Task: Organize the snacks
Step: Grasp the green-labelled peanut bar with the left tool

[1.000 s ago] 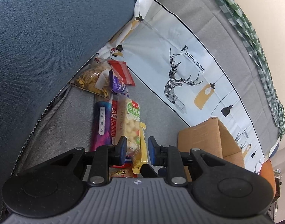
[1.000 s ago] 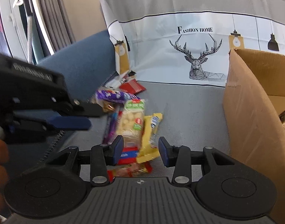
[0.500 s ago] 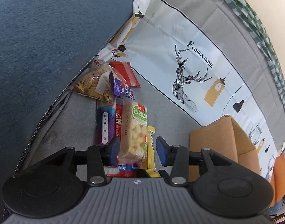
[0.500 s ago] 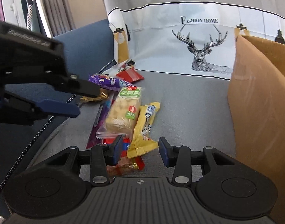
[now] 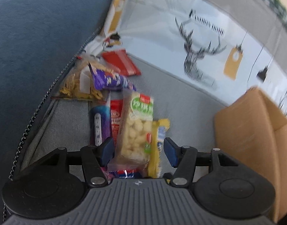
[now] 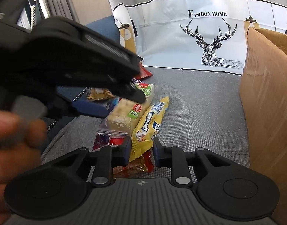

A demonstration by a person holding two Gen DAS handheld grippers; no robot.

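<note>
Left wrist: my left tongs have just been opening, wide around the clear puff pack, not pressing; print blurred; one cardboard box right of it | Right wrist: my right tongs have just been closing, narrow around one yellow packet left of the box; contact unclear; cover reads "FASHION HOME"

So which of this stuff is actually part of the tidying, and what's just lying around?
Part of the job:
yellow snack packet
clear puffed-snack pack
purple wrapper
red packet
cardboard box

Just there:
deer-print cloth
blue cushion
</note>
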